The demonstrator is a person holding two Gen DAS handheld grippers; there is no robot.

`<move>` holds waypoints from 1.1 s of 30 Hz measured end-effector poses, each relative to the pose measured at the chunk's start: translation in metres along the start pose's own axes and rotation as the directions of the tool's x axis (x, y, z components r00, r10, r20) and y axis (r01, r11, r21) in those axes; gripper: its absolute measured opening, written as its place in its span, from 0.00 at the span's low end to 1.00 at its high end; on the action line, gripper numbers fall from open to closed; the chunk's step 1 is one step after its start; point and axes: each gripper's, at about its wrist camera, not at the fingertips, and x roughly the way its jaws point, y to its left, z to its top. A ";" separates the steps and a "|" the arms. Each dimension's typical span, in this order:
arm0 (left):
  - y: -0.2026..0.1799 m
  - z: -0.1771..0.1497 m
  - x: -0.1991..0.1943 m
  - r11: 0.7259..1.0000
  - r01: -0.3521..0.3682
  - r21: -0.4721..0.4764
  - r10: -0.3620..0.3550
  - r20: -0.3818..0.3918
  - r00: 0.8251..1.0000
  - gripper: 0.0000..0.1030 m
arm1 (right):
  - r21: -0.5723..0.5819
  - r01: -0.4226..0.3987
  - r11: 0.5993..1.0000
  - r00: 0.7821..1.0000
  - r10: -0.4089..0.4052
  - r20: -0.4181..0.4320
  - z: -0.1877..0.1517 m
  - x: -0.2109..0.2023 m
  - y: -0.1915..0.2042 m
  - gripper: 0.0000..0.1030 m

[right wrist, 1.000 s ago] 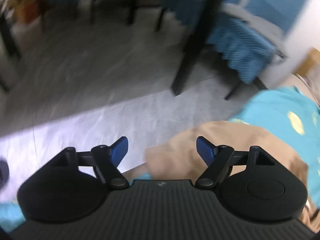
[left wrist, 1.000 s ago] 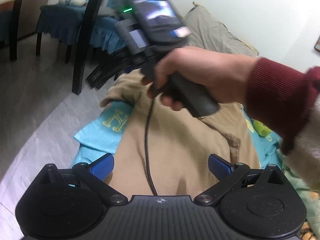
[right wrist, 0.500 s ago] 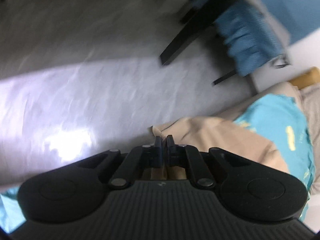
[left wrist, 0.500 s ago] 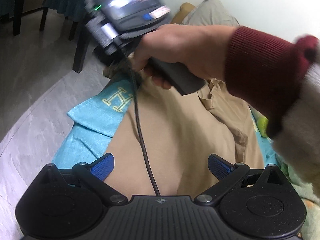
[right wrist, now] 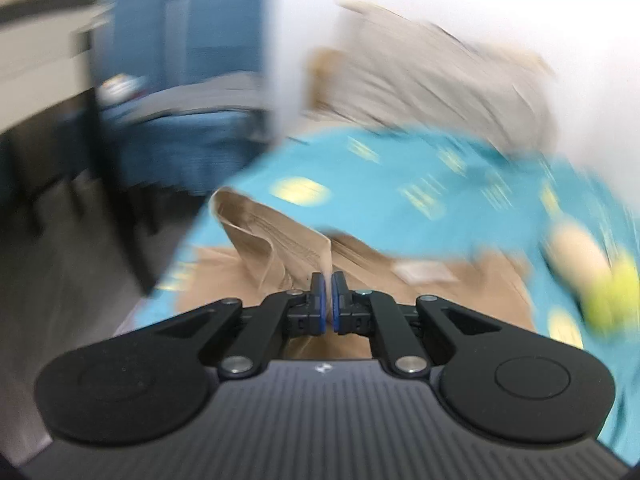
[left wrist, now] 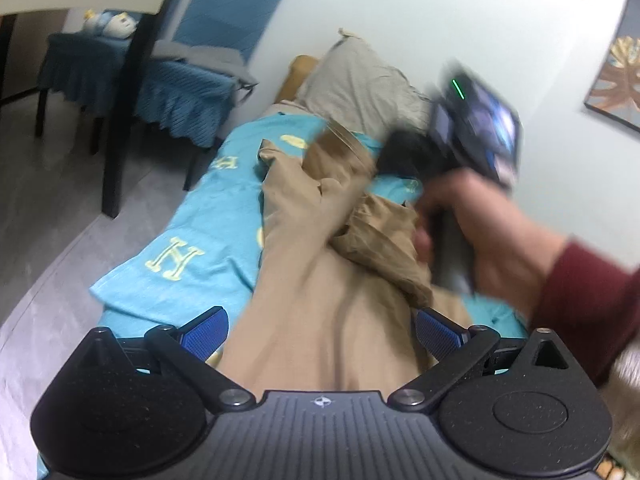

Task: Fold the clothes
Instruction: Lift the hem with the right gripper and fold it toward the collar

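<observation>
The tan garment point(left wrist: 316, 280) lies lengthwise down the middle of the bed, on top of a turquoise blanket point(left wrist: 208, 216) printed with yellow letters. One end of it has been lifted and doubled back over the rest, so a rumpled fold sits on the garment's far half, on the side away from the blue chair point(left wrist: 208, 52).

The left tool point(left wrist: 320, 330) hangs low over the near end of the garment with its two blue pads spread wide, one on either side of the cloth and gripping nothing. A dark cable runs along the fabric between them.

The right tool point(right wrist: 329, 300) has its blue pads pressed together on a hem of the garment point(right wrist: 280, 248), and the pinched cloth stands up in a peaked flap just beyond the tips. Seen from the left wrist, that tool is a blur above the garment's far half, carried by a hand point(left wrist: 492, 224) in a dark red sleeve point(left wrist: 588, 296), with a small lit screen on its back.

Past the garment, at the head of the bed, a grey pillow point(left wrist: 360, 80) leans against the white wall. The right wrist view is heavily smeared, so finer detail of the blanket there cannot be made out.
</observation>
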 end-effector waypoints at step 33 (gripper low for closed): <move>0.000 -0.010 0.019 0.998 -0.062 0.027 0.062 -0.015 0.998 0.98 | 0.231 -0.043 0.972 0.992 0.014 0.127 -0.011 0.045 -0.076 0.07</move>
